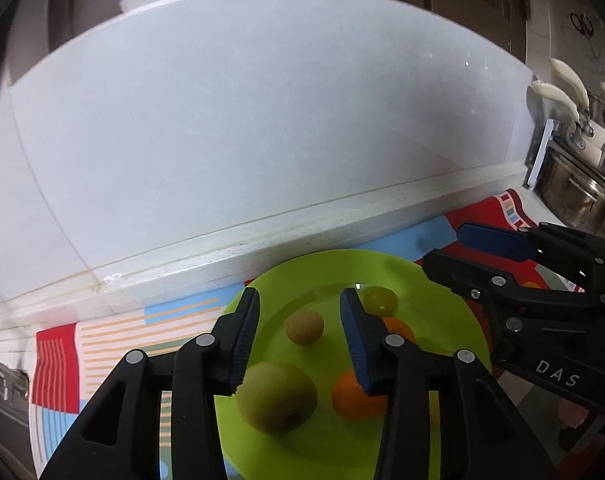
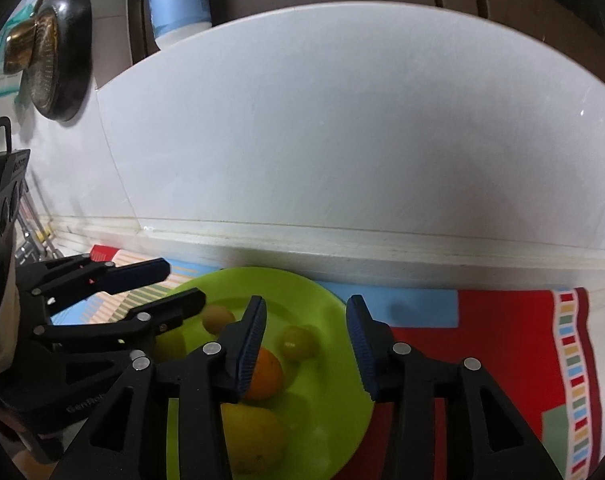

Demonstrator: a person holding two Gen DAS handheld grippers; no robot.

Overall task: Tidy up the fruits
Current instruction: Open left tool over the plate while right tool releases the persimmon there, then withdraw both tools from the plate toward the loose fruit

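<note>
A lime green plate [image 1: 326, 272] [image 2: 326, 420] lies on a colourful mat and holds several fruits. In the left wrist view it holds a large green apple [image 1: 276, 396], a small tan fruit [image 1: 304, 327], a small green fruit [image 1: 379, 300] and two oranges [image 1: 352, 396]. In the right wrist view I see an orange [image 2: 264, 374], a small yellow-green fruit [image 2: 298, 342], a tan fruit [image 2: 218, 319] and a large yellow fruit [image 2: 252, 436]. My left gripper [image 1: 298, 300] is open and empty above the plate. My right gripper [image 2: 306, 308] is open and empty above it too, and shows at the right in the left wrist view [image 1: 442, 244].
The colourful patterned mat [image 2: 502, 344] covers the counter under the plate. A white tiled wall with a low ledge [image 1: 238, 256] runs just behind. Steel pots [image 1: 574, 188] stand at the far right. A black pan [image 2: 58, 52] hangs on the left wall.
</note>
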